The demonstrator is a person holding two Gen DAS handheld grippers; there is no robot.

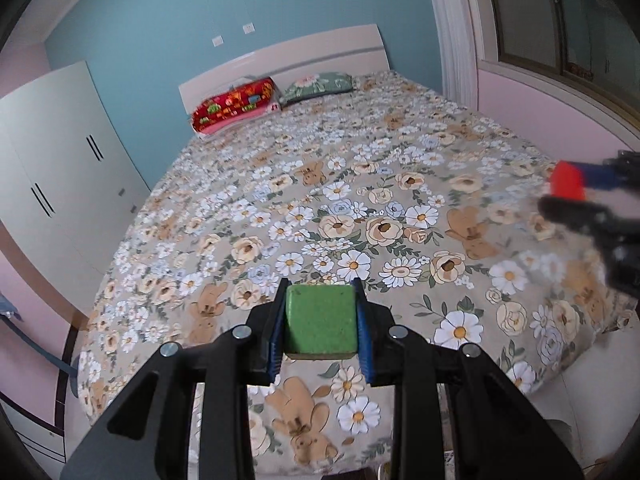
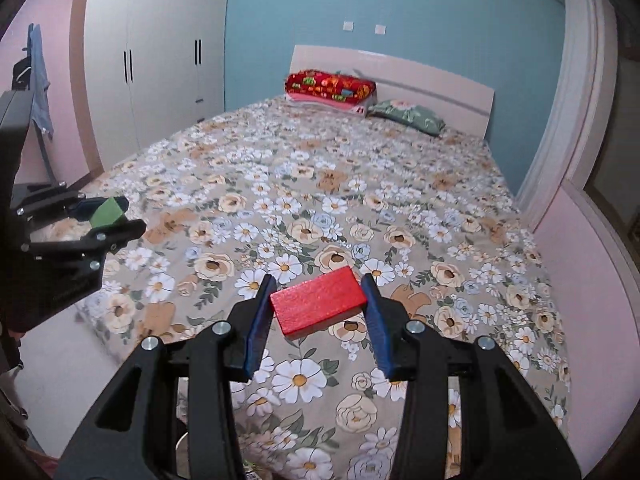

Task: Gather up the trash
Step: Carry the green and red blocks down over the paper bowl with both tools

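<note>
- Two pieces of trash are in hand at once, one in each of my tools, both held in the air above the bed with the flowered bedspread (image 1: 360, 184).
- My left gripper (image 1: 320, 316) is clamped narrow on a green foam cube (image 1: 320, 320); its blue pads press both side faces, and the cube sits well back between the fingers.
- My right gripper (image 2: 318, 308) holds a flat red wooden block (image 2: 318, 304) across its width, the jaws standing wider than on the left and the block skewed a little between the pads.
- From the left tool, the right one shows off to the right and slightly ahead, blurred; from the right tool, the left one shows at the far left with its cube.
- As I judge it, picking up is done for these two pieces and the step in hand is carrying them away to wherever trash goes.
- No bin or bag shows in either view, so the next move calls for turning away from the bed to find one, keeping both grips firm.
- Ahead of both tools the bedspread looks bare of loose trash; only a red patterned pillow (image 2: 330, 86) and a green floral pillow (image 2: 408, 116) lie by the headboard.
</note>
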